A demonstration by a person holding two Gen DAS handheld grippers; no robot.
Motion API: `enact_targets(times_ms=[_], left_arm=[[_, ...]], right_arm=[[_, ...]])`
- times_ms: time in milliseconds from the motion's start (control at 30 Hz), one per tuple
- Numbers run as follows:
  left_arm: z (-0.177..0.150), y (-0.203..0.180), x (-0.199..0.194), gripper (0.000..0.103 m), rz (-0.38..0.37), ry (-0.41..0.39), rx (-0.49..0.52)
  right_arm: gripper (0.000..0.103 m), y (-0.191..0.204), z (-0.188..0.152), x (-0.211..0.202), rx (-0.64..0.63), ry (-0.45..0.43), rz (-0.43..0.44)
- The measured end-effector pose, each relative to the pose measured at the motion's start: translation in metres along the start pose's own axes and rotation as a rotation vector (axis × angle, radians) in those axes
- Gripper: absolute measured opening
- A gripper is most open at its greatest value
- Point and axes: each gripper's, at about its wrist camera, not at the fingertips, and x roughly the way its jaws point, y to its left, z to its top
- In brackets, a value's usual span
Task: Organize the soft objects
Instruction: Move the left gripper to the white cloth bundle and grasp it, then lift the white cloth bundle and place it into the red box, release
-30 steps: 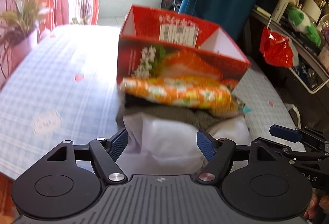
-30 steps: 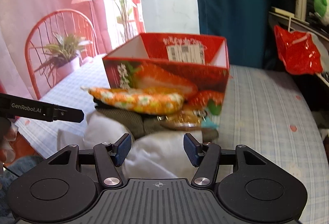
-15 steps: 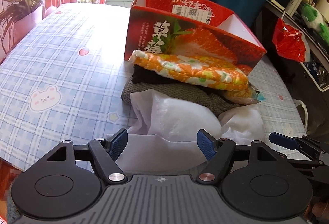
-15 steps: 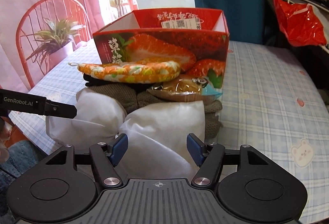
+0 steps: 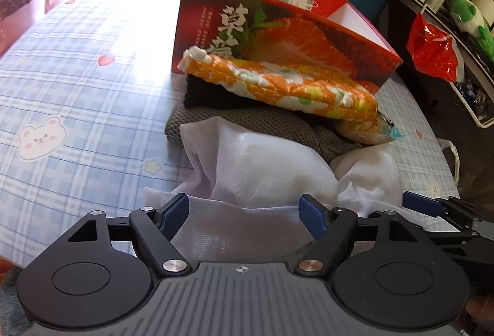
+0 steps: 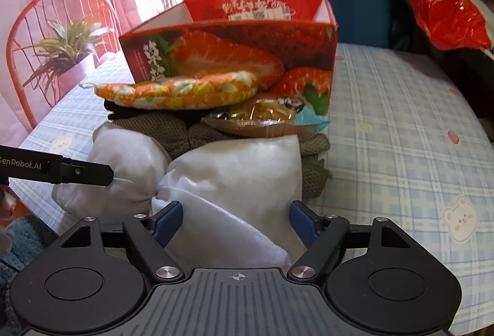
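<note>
- Box (image 5: pixel 278 36) looks empty; nothing sorted yet, we judge.
- Pile sits on surface (image 5: pixel 77 95) against box: white cloth (image 5: pixel 262 169) nearest, mitt (image 5: pixel 278 86) on top.
- Left tongs (image 5: pixel 247 211) apart, right tongs (image 6: pixel 237 220) just opened wider; both straddle cloth, pads not pressing.

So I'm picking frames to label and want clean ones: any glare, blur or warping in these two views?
Left wrist view: sunlight washes out the checked tablecloth beside the strawberry box; the white cloth is near blown out; edges bow. Right wrist view: the box is slightly soft, the window behind it overexposed, the chair tinted pink and curved by the fisheye.
</note>
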Motion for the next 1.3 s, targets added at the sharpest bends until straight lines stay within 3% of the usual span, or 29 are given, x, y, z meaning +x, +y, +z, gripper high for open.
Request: enact_targets(times_ms=[167,233,300,500,767,900,1167,1200,1300], left_arm=[[-0.005,0.002,0.015,0.074,-0.068,0.024,-0.002],[-0.007,0.002,0.021,0.062,-0.095,0.036,0.008],[-0.010,0.001,0.025,0.057,-0.100,0.040,0.016],[-0.013,0.008,0.037,0.056,-0.109,0.041,-0.018],[-0.008,0.001,0.036,0.058,-0.093,0.017,-0.009],[-0.005,0.001,0.028,0.079,-0.096,-0.060,-0.006],[-0.003,0.010,0.052,0.085,-0.162,-0.057,-0.090],[-0.003,0.011,0.051,0.083,-0.163,-0.056,-0.083],[-0.001,0.014,0.051,0.059,-0.204,-0.038,-0.103]], right_arm=[[0.076,0.010,0.001,0.016,-0.020,0.041,0.028],[0.072,0.015,0.002,0.021,-0.050,0.049,0.033],[0.067,0.017,0.004,0.024,-0.060,0.057,0.048],[0.059,0.021,0.003,0.033,-0.091,0.059,0.080],[0.058,0.016,0.000,0.034,-0.102,0.053,0.108],[0.058,0.014,-0.001,0.037,-0.094,0.054,0.119],[0.058,0.012,-0.002,0.038,-0.093,0.056,0.132],[0.058,0.011,-0.001,0.037,-0.090,0.059,0.134],[0.064,0.006,0.002,0.032,-0.060,0.070,0.145]])
